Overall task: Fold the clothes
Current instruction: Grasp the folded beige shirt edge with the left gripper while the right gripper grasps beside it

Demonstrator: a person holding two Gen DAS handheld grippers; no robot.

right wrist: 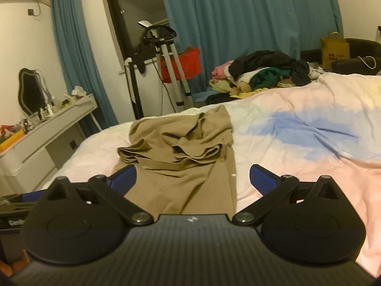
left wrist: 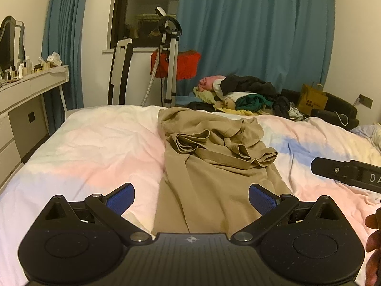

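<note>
Tan garment (left wrist: pixel 214 166) runs lengthwise up mid-frame — lying between my left gripper's (left wrist: pixel 191 201) wide-spread jaws, right gripper (right wrist: pixel 193 182) likewise wide, empty

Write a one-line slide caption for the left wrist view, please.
Open left gripper hovers over a rumpled tan garment on the pastel bedspread, unfolded clothes pile behind.

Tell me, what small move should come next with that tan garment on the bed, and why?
Probably lower the left tool onto the near end of the tan garment and close on it. Both tools are open and hold nothing, the right tool too, while the cloth lies bunched in loose folds across its middle on the bed, so it likely needs pulling flat before folding.
</note>
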